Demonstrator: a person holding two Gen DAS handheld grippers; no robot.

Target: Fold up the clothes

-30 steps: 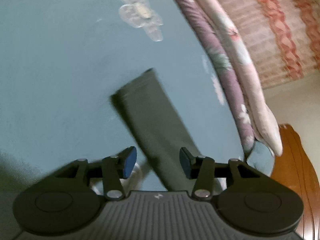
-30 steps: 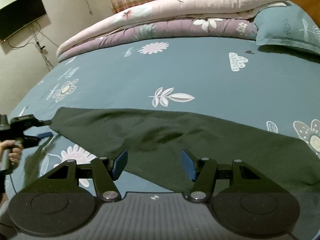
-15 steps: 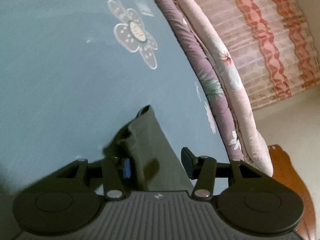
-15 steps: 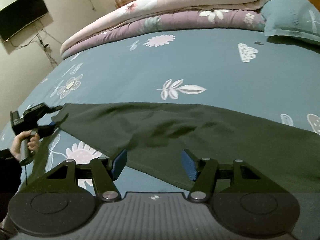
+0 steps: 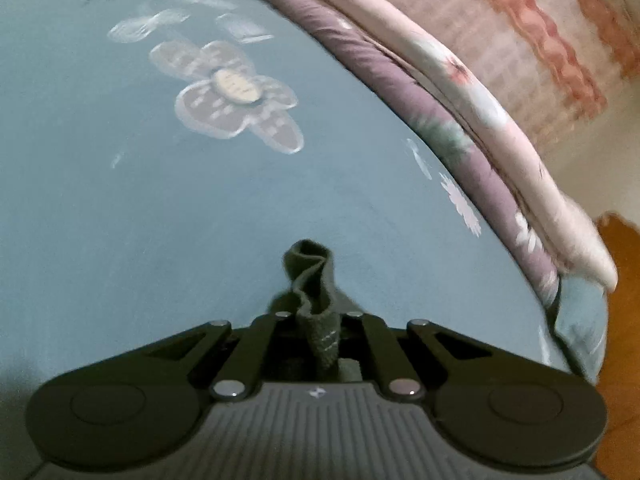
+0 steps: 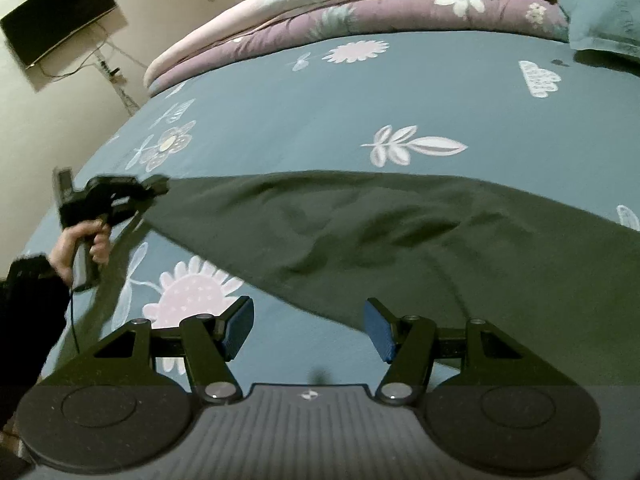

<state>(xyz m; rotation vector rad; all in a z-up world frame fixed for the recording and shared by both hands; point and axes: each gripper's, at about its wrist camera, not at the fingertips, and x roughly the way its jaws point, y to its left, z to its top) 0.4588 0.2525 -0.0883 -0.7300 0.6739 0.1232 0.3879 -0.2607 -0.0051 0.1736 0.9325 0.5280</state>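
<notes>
Dark green garment (image 6: pixel 360 232) on the bed

It is lying spread and slightly wrinkled across the blue flowered bedsheet (image 6: pixel 400 92), its left corner (image 5: pixel 310 280) bunching and rising a little off the sheet.
</notes>
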